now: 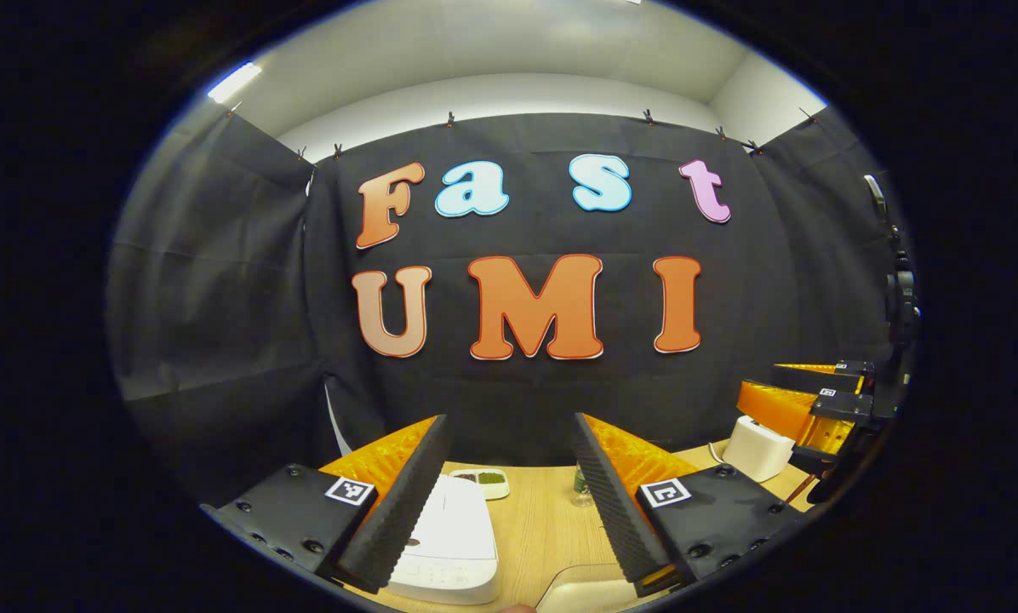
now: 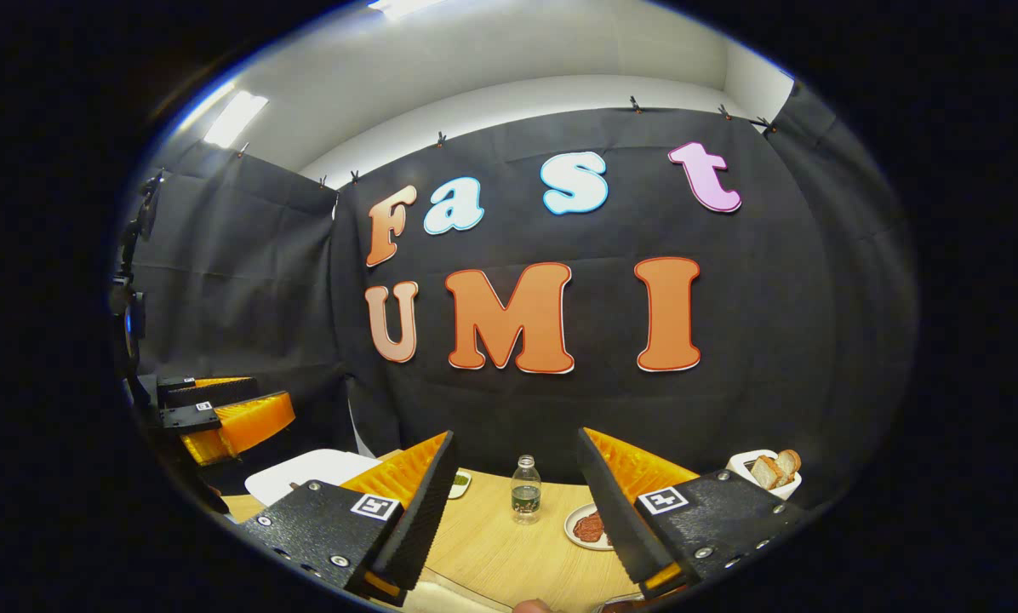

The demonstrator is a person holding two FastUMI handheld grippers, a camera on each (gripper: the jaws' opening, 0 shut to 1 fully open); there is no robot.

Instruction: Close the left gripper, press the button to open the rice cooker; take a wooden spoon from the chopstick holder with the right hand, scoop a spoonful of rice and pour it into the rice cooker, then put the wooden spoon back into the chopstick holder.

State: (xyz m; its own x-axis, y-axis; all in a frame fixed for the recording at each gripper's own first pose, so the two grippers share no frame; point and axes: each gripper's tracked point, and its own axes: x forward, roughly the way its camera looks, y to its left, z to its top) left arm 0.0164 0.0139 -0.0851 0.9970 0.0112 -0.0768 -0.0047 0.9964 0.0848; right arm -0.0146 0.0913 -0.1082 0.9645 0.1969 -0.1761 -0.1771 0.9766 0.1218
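The white rice cooker (image 1: 449,545) sits with its lid down on the wooden table (image 1: 543,528), just below and left of my left gripper (image 1: 509,502). That gripper is open, with nothing between its fingers. In the right gripper view the cooker (image 2: 309,472) lies at the left, partly behind my own left finger. My right gripper (image 2: 509,511) is open and empty above the table (image 2: 492,545). Each gripper also appears farther off in the other's view, the right gripper (image 1: 820,396) and the left gripper (image 2: 220,409), both with jaws apart.
A small divided dish (image 1: 481,483) with green filling stands behind the cooker. A small bottle (image 2: 523,489) stands mid-table. A plate of reddish food (image 2: 588,526) lies right of it. A white toaster (image 2: 769,472) with bread stands at the far right. Black cloth walls the booth.
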